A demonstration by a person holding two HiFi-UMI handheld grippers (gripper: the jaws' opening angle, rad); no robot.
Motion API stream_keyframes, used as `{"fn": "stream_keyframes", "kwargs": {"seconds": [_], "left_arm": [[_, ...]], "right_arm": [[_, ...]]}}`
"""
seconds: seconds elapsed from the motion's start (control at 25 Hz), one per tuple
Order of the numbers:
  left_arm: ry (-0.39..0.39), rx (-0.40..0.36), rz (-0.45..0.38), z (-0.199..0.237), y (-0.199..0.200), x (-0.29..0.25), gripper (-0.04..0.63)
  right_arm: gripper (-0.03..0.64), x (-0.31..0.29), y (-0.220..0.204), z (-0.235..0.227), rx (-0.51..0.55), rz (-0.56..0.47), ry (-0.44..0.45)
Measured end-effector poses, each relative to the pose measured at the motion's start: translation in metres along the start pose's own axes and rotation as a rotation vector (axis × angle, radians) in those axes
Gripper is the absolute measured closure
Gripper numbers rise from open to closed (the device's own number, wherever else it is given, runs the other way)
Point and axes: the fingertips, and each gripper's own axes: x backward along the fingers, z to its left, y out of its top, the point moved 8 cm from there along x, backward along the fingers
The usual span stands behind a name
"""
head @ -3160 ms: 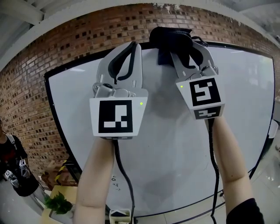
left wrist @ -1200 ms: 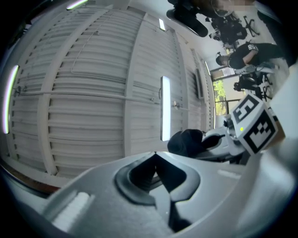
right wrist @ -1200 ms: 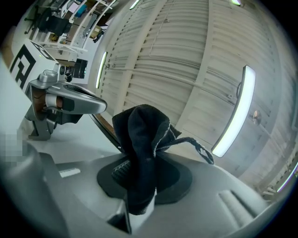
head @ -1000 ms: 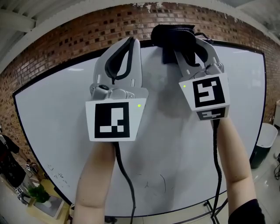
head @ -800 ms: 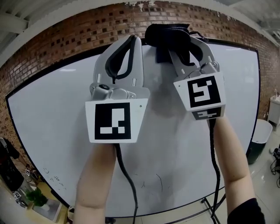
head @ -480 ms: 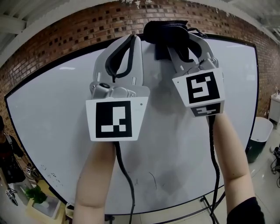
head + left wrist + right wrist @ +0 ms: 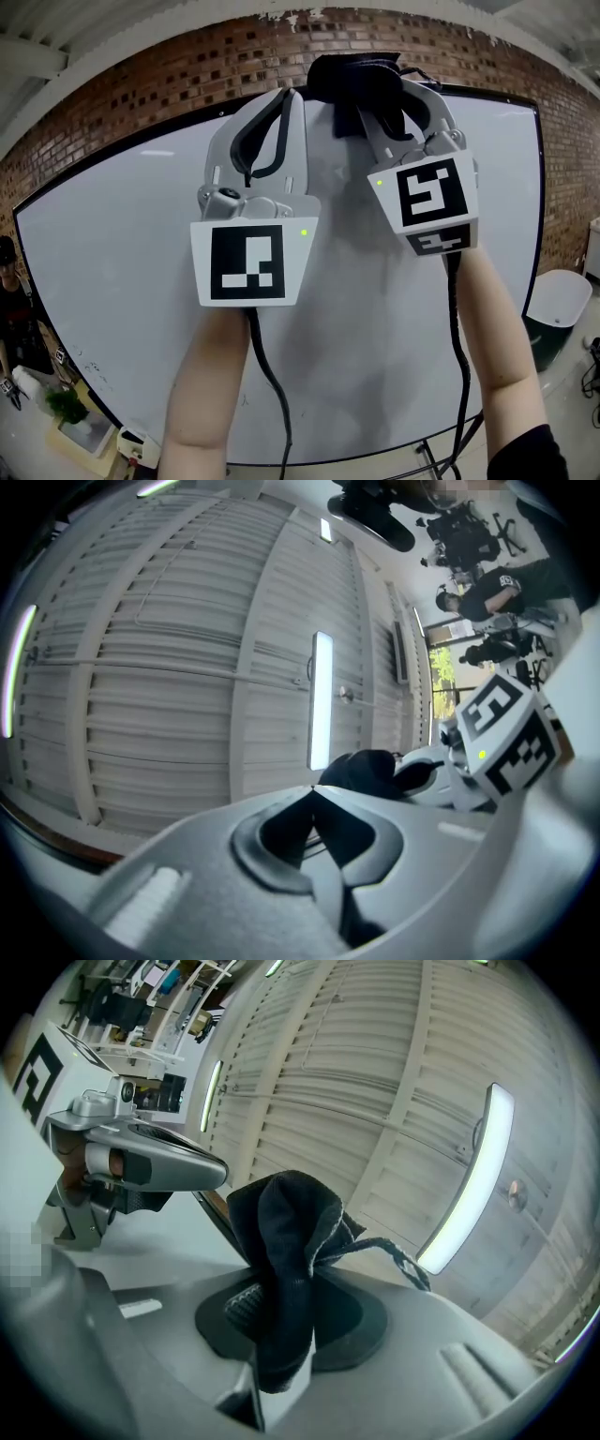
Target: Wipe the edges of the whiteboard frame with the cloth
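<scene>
No text, brand or number can be read. Faint marks (image 7: 79, 355) low on the whiteboard's (image 7: 112, 262) left are too small.

Reaching upward with left forearm (image 7: 211, 394) and right forearm (image 7: 492, 347), side by side and apart. Holding left tongs (image 7: 289, 96) closed tip to tip, with nothing between. Clamping right tongs (image 7: 398, 92) on dark cloth (image 7: 356, 80), slightly higher in the head view, marker cubes facing back.
</scene>
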Motion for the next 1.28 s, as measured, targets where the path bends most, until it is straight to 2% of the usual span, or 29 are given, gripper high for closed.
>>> {"fn": "stream_keyframes", "kwargs": {"seconds": [0.48, 1.0, 1.28], "left_arm": [[0.005, 0.047, 0.018, -0.07, -0.004, -0.04, 0.591], [0.021, 0.044, 0.001, -0.122, -0.001, -0.073, 0.591], [0.003, 0.026, -0.006, -0.154, 0.006, -0.089, 0.591]], "right_arm": [[0.537, 0.03, -0.047, -0.067, 0.004, -0.003, -0.011], [0.537, 0.058, -0.09, -0.127, 0.005, 0.014, -0.041], [0.537, 0.07, -0.103, -0.144, 0.046, 0.026, -0.013]]}}
